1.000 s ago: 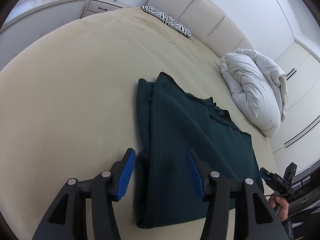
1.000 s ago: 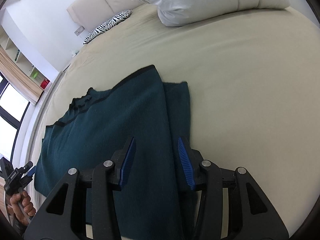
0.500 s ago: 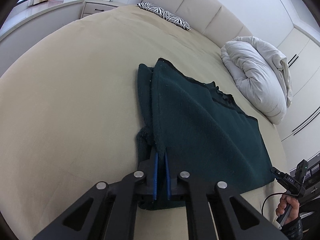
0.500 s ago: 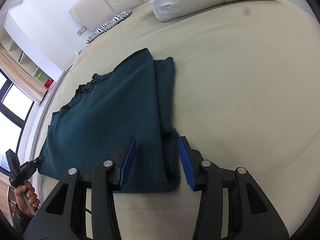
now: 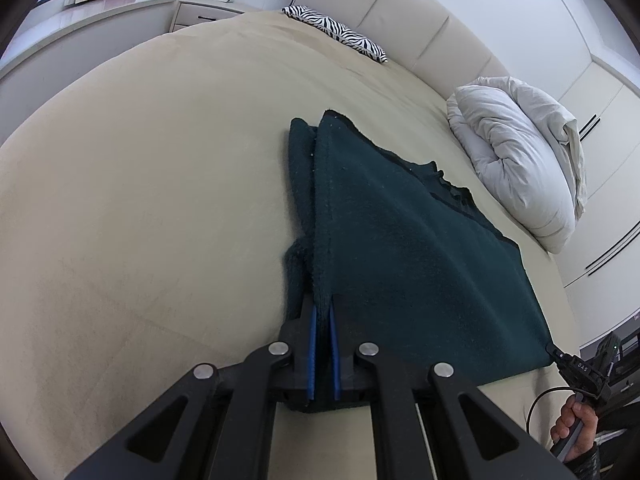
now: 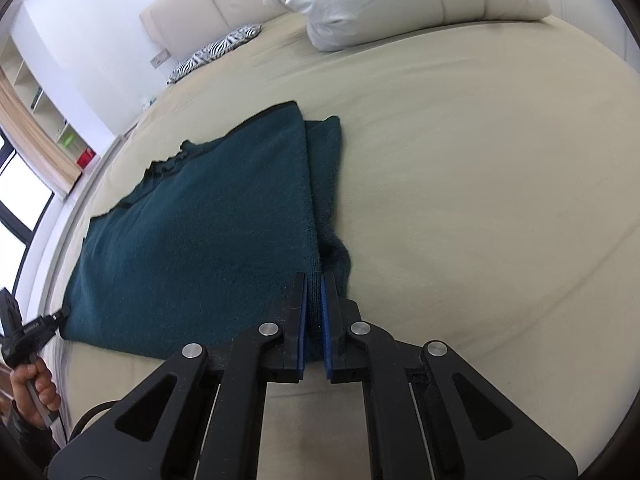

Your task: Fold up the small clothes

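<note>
a second before this moment both pairs of jaws stood wide over the near hem of the dark green fleece garment (image 5: pixel 420 264); by now each had clamped onto it. the left gripper (image 5: pixel 322 312) had closed first and held the hem at the garment's left corner, the end farther from the rolled white duvet (image 5: pixel 520 168), with a ridge of fleece pinched up between its blue pads (image 5: pixel 311 344). the right gripper (image 6: pixel 314 280) had slid back from over the cloth to the near hem and just been closing, and its jaws now gripped the right corner, the end closer to the duvet, with only a thin fold of fleece between them. the garment lay flat on the beige bedsheet (image 5: pixel 140 208), between the zebra-print pillow (image 5: pixel 336 34) and the near edge of the bed, its sleeves already folded in along both sides. with both bottom corners gripped, the hold looked ready for carrying the hem up toward the collar, the next fold. the right hand (image 5: pixel 576 428) showed at the frame edge, well apart from the left gripper.
</note>
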`<state>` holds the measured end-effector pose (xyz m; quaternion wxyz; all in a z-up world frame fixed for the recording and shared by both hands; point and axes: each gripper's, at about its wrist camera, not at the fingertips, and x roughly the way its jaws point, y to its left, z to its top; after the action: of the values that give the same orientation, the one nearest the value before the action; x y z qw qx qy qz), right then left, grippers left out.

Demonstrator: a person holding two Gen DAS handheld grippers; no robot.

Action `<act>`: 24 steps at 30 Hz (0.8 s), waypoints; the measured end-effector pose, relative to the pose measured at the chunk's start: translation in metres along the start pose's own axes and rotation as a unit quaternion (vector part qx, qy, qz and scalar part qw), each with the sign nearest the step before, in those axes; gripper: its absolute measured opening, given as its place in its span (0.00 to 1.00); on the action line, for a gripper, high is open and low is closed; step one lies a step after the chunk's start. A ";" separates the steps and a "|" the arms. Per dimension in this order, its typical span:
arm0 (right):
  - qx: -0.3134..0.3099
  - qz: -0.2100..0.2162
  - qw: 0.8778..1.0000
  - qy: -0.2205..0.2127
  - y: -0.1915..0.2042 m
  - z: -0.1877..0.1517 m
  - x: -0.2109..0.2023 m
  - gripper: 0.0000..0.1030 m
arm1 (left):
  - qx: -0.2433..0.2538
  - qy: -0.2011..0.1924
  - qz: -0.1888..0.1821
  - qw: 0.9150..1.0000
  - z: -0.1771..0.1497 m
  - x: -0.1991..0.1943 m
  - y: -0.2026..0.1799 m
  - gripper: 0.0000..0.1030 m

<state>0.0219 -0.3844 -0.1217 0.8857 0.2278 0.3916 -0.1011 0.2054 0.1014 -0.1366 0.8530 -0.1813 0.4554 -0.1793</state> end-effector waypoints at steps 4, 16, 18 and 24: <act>0.046 0.013 0.999 -0.007 -0.017 -0.012 -0.003 0.04 | 0.000 0.001 -0.004 1.000 0.000 0.001 0.002 0.06; 0.055 0.012 0.998 0.011 -0.025 -0.019 0.013 0.05 | 0.002 -0.001 -0.006 1.000 -0.005 0.002 0.005 0.07; 0.045 0.012 0.999 0.013 -0.022 -0.016 0.011 0.08 | 0.002 -0.003 -0.006 1.000 -0.006 0.002 0.006 0.06; 0.037 0.001 0.999 0.009 -0.018 -0.013 0.016 0.08 | 0.000 -0.006 -0.006 1.000 -0.008 0.003 0.007 0.06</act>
<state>0.0177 -0.3934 -0.1468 0.8735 0.2617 0.3949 -0.1122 0.2008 0.1051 -0.1464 0.8547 -0.1852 0.4490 -0.1830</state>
